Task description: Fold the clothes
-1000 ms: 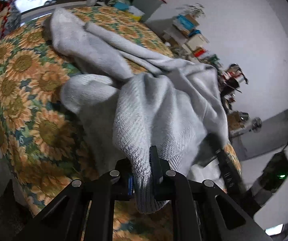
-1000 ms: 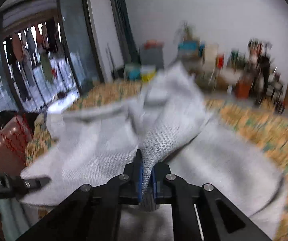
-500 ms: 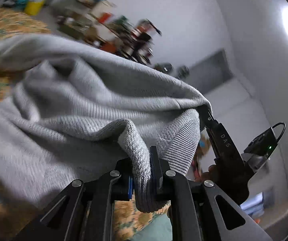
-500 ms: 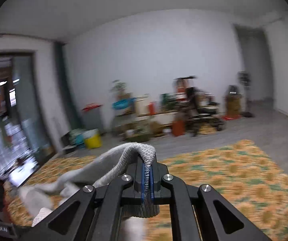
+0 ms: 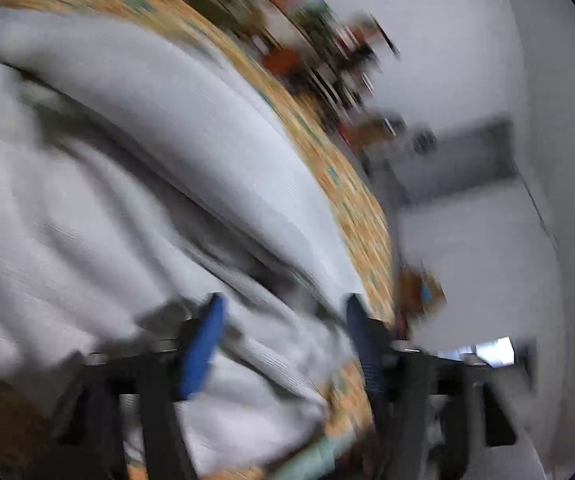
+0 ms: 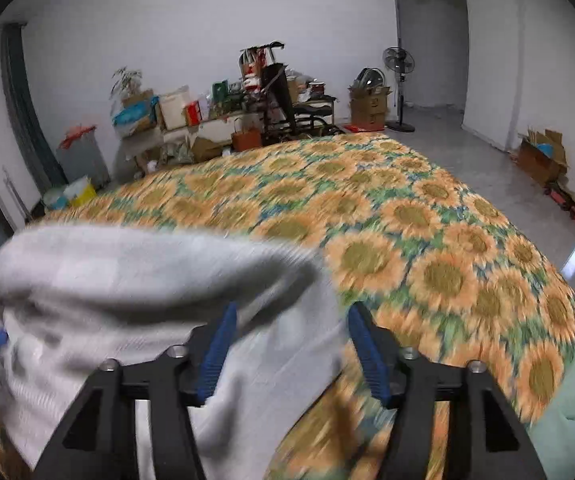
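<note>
Right wrist: grey sweater (image 6: 135, 280) leaves sunflower bedspread (image 6: 427, 240) bare rightward.

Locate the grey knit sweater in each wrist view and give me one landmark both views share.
Left wrist view: the grey knit sweater fills the left and centre, blurred, running down between the open fingers of the left tool.
Right wrist view: it is heaped at lower left, passing between the open fingers of the right tool.
Shared landmark: the sunflower bedspread under the sweater, a strip along its right edge in the left view.
</note>
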### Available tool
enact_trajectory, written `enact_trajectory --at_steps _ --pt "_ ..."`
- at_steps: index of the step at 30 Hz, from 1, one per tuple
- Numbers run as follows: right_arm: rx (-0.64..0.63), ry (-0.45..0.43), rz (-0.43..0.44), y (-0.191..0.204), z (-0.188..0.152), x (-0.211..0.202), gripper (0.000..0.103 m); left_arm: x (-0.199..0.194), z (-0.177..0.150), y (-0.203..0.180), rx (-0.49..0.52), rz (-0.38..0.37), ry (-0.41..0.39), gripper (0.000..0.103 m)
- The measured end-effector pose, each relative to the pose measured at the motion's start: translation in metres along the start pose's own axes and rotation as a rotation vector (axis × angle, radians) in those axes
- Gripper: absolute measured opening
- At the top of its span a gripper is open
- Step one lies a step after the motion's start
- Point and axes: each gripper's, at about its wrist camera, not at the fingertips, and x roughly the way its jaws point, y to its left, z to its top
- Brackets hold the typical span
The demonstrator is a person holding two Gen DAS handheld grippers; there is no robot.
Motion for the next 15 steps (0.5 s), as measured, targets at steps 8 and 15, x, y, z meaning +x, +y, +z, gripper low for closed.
enact_trajectory --at_steps 8,15 --pt "-0.334 -0.029 0.144 0.105 -0.043 -0.024 0.073 -0.066 0.008 0.073 -0.114 0.110 -0.111 0.071" --pt "-0.334 -0.015 0.152 0.114 -0.026 0.001 0.020 -0.096 0.014 0.108 -0.154 0.216 -0.157 0.072"
